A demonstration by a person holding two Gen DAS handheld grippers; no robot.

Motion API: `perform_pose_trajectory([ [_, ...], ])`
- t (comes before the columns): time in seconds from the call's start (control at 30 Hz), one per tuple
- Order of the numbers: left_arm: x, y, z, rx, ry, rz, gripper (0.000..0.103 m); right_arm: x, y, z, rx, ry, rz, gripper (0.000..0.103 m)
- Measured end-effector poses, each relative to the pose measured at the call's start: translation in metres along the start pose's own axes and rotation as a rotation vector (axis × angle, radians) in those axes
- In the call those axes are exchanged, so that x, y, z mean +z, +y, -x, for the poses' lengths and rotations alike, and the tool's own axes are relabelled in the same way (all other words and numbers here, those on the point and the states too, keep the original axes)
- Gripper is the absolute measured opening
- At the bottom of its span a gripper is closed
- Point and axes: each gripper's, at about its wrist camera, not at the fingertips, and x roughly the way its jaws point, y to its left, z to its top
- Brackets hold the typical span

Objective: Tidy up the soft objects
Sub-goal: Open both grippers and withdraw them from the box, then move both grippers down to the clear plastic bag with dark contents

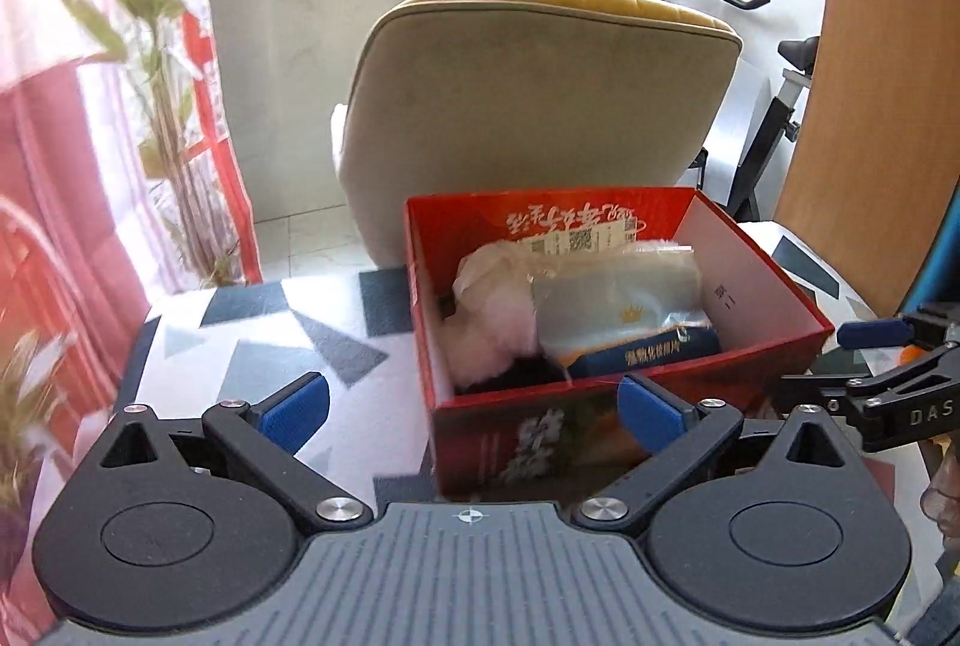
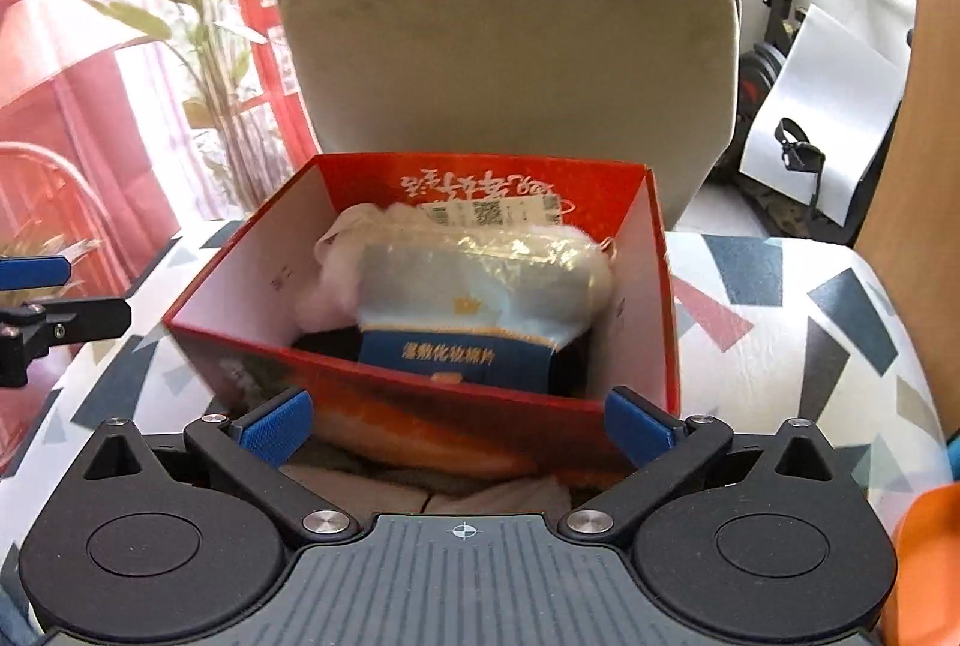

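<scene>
Both the left gripper (image 1: 474, 409) and right gripper (image 2: 459, 421) gape empty — pull clear without nudging the red box (image 2: 657, 298), pack (image 2: 474, 304) settled inside.

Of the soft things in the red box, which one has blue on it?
The plastic-wrapped pack lying on top, with its dark blue band; the fluffy pink item beside it has none.
</scene>
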Motion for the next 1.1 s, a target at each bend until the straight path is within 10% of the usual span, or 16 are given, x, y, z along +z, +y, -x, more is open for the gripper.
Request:
perform_pose_trajectory([
  [0.63,-0.120,0.024,-0.007,-0.027,0.208,0.315,0.103,-0.110,0.016,-0.001,-0.032,0.093,0.008,0.102],
  [1.1,-0.153,0.018,-0.026,-0.034,0.300,0.299,0.102,-0.132,0.017,-0.017,-0.056,0.120,0.008,0.102],
])
